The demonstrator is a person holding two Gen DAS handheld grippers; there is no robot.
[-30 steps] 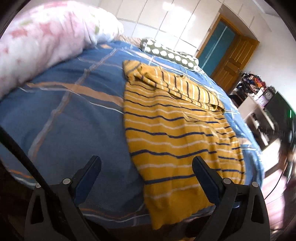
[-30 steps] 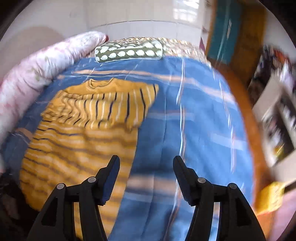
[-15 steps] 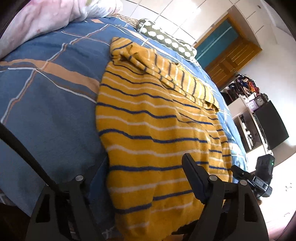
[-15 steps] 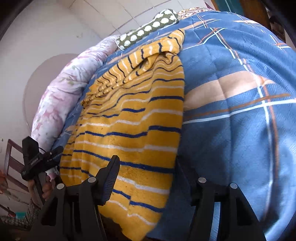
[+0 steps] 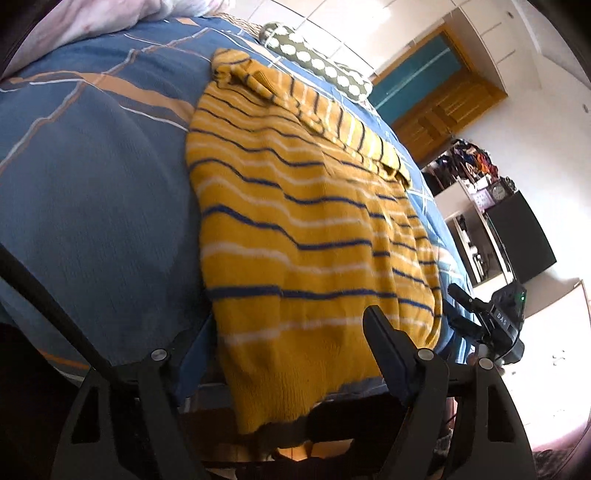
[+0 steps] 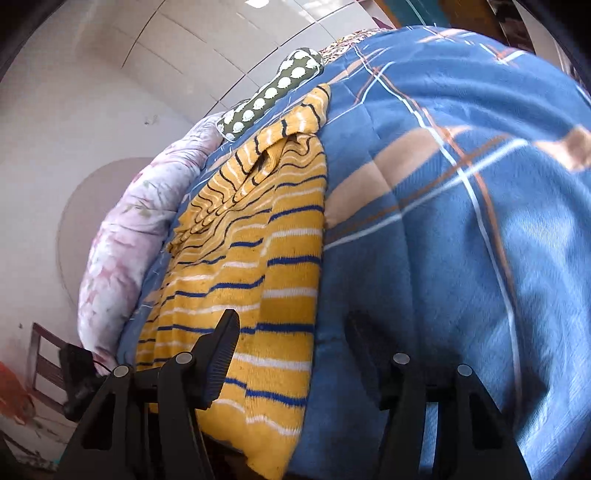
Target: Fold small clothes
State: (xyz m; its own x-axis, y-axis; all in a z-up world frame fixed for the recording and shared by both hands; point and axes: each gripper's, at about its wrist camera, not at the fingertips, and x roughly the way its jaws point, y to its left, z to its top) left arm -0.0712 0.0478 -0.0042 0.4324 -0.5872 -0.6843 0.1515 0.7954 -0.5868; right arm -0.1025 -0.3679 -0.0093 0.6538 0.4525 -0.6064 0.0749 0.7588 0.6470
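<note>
Sweater [image 5: 303, 236], one, between spread jaws of two grippers, left [image 5: 284, 339] and right [image 6: 291, 347].

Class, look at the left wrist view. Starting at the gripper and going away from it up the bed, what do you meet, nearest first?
Left gripper → striped sweater → its folded sleeve → spotted pillow → wall.
</note>
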